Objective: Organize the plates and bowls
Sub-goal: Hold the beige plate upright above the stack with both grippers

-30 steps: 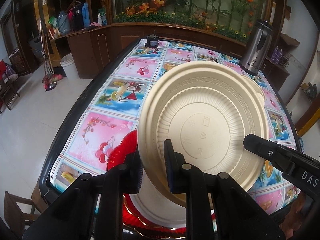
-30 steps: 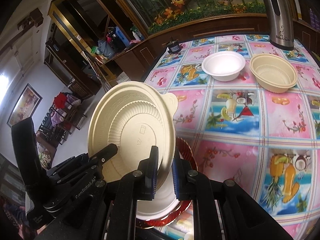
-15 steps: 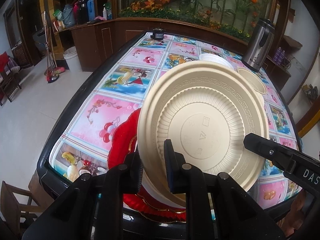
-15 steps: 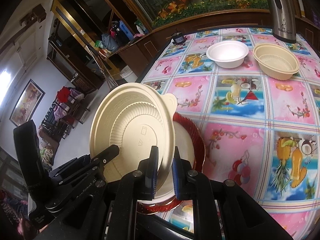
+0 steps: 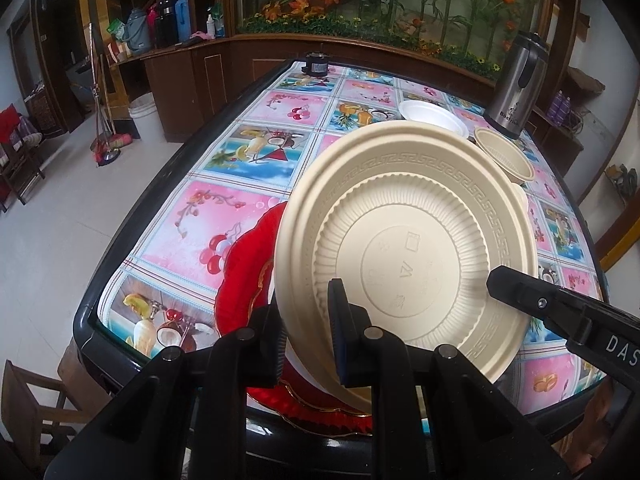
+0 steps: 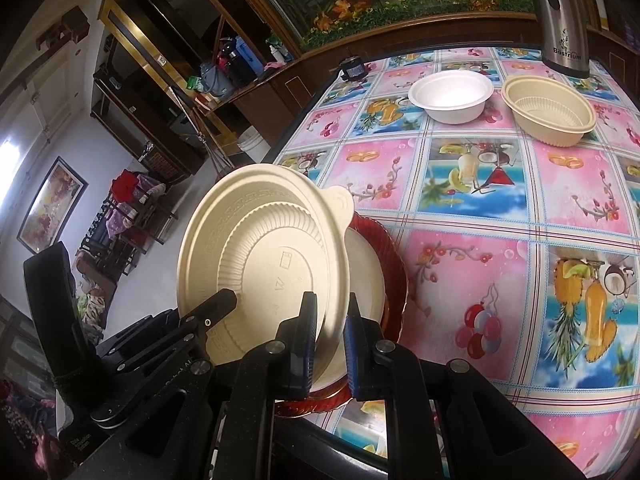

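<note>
The beige plate [image 5: 408, 248] hangs tilted on edge, underside toward both cameras, directly above the red plate [image 5: 244, 264] and the white dish [image 6: 366, 276] stacked on the desk [image 6: 472, 208]. The left tool [image 5: 306, 340] pinches its rim at 7 o'clock, the right tool [image 6: 330, 344] at 5 o'clock. The kettle [image 6: 560, 12] at 1 o'clock reads "Bostrium"; the plate's moulded marks are unreadable

The tilted beige plate [image 5: 408, 240] hid most of the red plate [image 5: 244, 264] and white dish [image 6: 364, 276] beneath it; its embossed markings were perhaps too faint to read.
</note>
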{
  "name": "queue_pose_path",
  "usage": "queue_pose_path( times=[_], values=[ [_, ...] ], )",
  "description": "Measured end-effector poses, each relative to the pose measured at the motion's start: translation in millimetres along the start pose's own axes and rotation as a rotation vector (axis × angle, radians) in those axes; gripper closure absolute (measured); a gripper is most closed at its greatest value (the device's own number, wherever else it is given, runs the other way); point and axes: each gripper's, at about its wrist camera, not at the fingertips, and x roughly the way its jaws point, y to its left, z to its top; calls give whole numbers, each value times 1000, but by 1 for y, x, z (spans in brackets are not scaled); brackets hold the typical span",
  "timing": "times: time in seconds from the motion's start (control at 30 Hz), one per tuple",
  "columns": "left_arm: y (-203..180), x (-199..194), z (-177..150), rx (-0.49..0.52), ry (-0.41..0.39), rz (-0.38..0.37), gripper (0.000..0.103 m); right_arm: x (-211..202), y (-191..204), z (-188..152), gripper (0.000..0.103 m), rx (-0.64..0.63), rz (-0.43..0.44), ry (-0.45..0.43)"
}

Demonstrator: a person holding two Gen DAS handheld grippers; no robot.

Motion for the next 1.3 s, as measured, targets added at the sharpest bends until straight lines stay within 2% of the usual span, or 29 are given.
queue_pose_path(
  times=[0.3, 0.53, 0.83, 1.3],
  values=[
    [2, -2, -3, -4, 2, -8, 86, 2, -2, -3, 91, 4, 0, 11],
    [8, -18, 4, -16, -35, -17, 86, -10, 10, 4, 91, -28, 7, -20],
    [8, 2, -3, -12, 44, -19, 86, 4, 3, 0, 91, -5, 4, 33],
    [9, 4, -9, -4, 54, -6, 86, 11, 1, -7, 91, 1, 2, 63]
  ],
)
